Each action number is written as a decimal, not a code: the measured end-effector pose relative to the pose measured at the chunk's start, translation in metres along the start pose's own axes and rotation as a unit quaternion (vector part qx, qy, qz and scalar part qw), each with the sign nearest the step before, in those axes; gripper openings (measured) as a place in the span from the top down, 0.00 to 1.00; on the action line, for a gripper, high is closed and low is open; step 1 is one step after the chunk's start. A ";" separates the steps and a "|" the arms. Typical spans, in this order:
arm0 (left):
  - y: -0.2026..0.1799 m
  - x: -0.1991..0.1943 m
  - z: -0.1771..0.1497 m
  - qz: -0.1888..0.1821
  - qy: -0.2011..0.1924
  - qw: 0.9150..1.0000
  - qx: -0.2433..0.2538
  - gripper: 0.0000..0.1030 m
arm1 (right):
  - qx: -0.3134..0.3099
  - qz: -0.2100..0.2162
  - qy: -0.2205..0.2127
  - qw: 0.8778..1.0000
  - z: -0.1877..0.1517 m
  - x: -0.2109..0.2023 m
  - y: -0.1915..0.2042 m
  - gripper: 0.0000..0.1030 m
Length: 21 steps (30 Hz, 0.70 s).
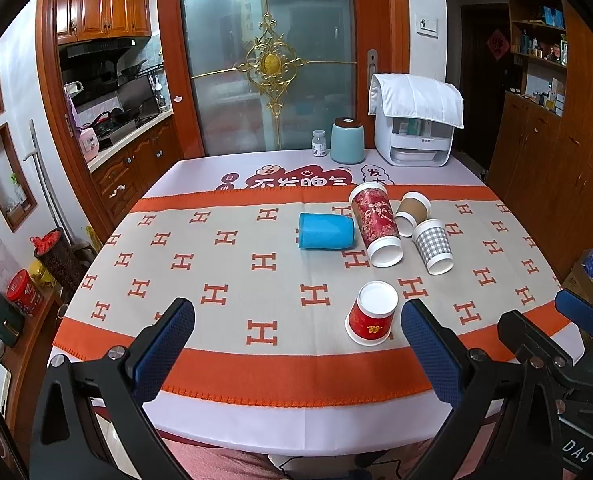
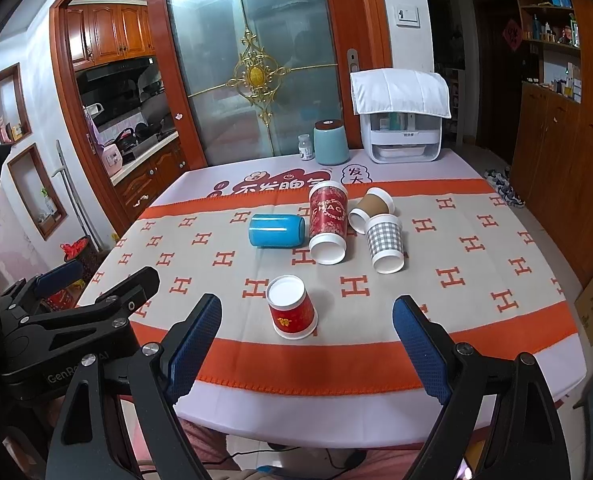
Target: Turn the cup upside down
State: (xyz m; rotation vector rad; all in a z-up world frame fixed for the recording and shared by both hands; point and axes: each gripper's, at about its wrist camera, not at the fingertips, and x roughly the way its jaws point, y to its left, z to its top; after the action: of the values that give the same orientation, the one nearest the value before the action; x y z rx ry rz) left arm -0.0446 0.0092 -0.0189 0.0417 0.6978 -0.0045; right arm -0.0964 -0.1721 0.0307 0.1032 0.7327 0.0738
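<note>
Small red cup (image 1: 372, 314) stands upside down (white base up) near the blue cup (image 1: 326, 231); left gripper (image 1: 296, 324) and right gripper (image 2: 306, 322) gape wide, empty.

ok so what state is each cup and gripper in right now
small red cup: upside down, standing on its rim
blue cup: on its side
tall red cup: on its side, mouth toward the camera
checked cup: on its side
brown cup: on its side
left gripper: open, empty
right gripper: open, empty
teal canister: upright, lid on
</note>
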 end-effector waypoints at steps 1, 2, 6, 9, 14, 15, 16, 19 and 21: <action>0.001 0.000 -0.001 0.000 0.000 1.000 0.000 0.01 | 0.000 0.000 0.000 1.000 0.000 0.000 0.000 0.14; 0.001 0.000 0.000 0.000 0.000 1.000 0.000 0.01 | 0.000 0.000 0.000 1.000 0.000 0.000 0.000 0.14; 0.000 0.000 0.001 0.000 0.000 1.000 0.001 0.01 | 0.000 0.000 0.000 1.000 0.000 0.001 0.000 0.14; 0.001 0.001 0.000 0.000 0.002 1.000 0.001 0.01 | 0.000 0.001 0.001 1.000 0.000 0.001 0.000 0.14; 0.002 0.001 0.000 0.001 0.003 1.000 0.001 0.01 | 0.001 0.001 0.005 1.000 -0.004 0.005 0.004 0.14; 0.004 0.001 -0.001 0.002 0.003 1.000 0.001 0.01 | 0.001 0.001 0.005 1.000 -0.005 0.006 0.004 0.14; 0.005 0.002 -0.002 0.002 0.004 1.000 0.001 0.01 | 0.001 0.002 0.005 1.000 -0.004 0.005 0.004 0.14; 0.004 0.002 -0.001 0.002 0.004 1.000 0.001 0.01 | 0.001 0.002 0.006 1.000 -0.006 0.007 0.005 0.14; 0.003 0.002 -0.001 0.002 0.003 1.000 0.001 0.01 | 0.001 0.002 0.006 1.000 -0.006 0.006 0.006 0.14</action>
State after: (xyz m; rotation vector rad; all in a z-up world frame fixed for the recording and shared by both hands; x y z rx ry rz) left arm -0.0433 0.0127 -0.0209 0.0452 0.7038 -0.0012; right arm -0.0959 -0.1654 0.0226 0.1051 0.7452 0.0770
